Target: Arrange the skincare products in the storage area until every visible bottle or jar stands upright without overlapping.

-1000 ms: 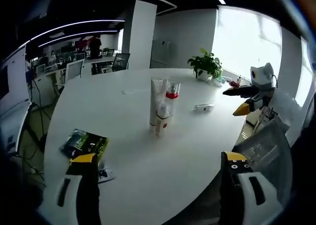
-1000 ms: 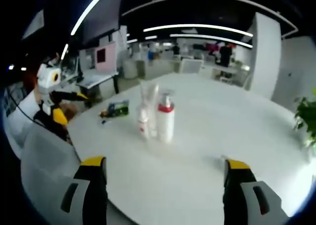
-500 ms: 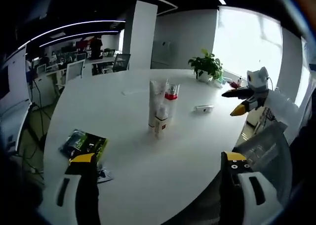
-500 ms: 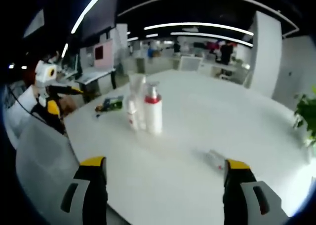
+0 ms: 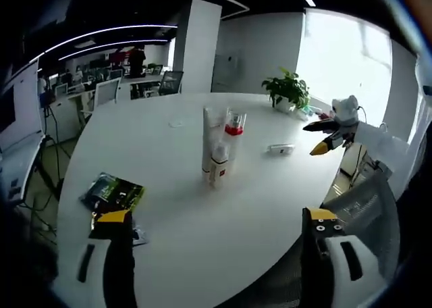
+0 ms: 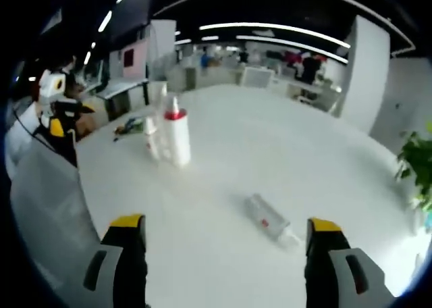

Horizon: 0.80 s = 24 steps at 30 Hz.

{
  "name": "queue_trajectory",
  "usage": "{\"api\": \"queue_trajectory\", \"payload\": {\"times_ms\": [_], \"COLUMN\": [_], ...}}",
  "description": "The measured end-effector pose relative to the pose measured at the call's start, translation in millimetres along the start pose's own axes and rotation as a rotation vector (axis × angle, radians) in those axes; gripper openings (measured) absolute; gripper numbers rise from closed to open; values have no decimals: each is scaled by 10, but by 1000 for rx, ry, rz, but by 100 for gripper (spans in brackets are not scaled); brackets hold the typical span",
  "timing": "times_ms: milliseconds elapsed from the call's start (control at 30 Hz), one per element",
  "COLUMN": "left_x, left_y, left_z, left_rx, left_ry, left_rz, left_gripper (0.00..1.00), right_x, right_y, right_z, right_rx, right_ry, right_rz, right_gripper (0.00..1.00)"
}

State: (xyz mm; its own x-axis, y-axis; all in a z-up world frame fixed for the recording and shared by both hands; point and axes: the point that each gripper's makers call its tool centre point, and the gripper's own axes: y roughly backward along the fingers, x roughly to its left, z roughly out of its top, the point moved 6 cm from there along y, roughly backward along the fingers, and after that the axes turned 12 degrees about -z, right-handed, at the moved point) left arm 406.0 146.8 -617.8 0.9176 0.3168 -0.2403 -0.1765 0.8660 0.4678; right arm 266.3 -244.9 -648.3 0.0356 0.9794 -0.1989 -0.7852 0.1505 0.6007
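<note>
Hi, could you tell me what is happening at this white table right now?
A person holds a gripper in each hand over a round white table, tidying skincare products. A cluster of upright bottles stands mid-table, one with a red collar. One clear bottle lies on its side, apart from the cluster, and needs standing up. The right gripper is open and empty, facing that bottle. The left gripper is open too, holding nothing, near a green packet.

Daylight from the window (image 5: 341,58) washes out that side and puts a sheen on the white desk (image 5: 175,207). Ceiling strip lights (image 6: 270,30) glow against dark. The right gripper view is softly blurred; edges bend strongly.
</note>
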Motion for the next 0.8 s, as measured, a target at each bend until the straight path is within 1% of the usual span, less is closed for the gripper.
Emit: {"api": "queue_trajectory", "payload": {"times_ms": [100,200,300,333,400,500,533,567,667,733,800], "left_x": [22,28,22,22,19,9,7,8,10,12,13], "left_y": [5,11,4,2,-4,-13,-14,-14,-12,-12,-8], "left_z": [33,46,44,42,33,19,16,12,1,-3,7], "left_rx": [-28,-30,-25,-24,-19,-14,-13,-12,-5,-1,-8], "left_ry": [19,15,17,18,18,20,22,24,23,27,28], "left_rz": [12,20,20,22,23,16,15,17,18,19,22], "left_gripper": [99,99,99,99,99,99,99,99,99,99,99], "right_x": [-87,-163,-226,-251,-291,-330,-354,-371,-423,-452,-481], "right_y": [-51,-122,-201,-224,-281,-344,-377,-398,-463,-496,-522], "right_z": [-6,-44,-117,-172,-217,-262,-296,-305,-342,-360,-358], "right_rx": [-8,-3,23,54,64,65,83,84,102,126,131], "right_ry": [5,10,14,42,68,60,44,45,86,105,118], "right_rz": [8,19,18,19,5,25,42,44,56,69,77], "right_gripper": [99,98,97,96,95,91,89,87,81,80,79]}}
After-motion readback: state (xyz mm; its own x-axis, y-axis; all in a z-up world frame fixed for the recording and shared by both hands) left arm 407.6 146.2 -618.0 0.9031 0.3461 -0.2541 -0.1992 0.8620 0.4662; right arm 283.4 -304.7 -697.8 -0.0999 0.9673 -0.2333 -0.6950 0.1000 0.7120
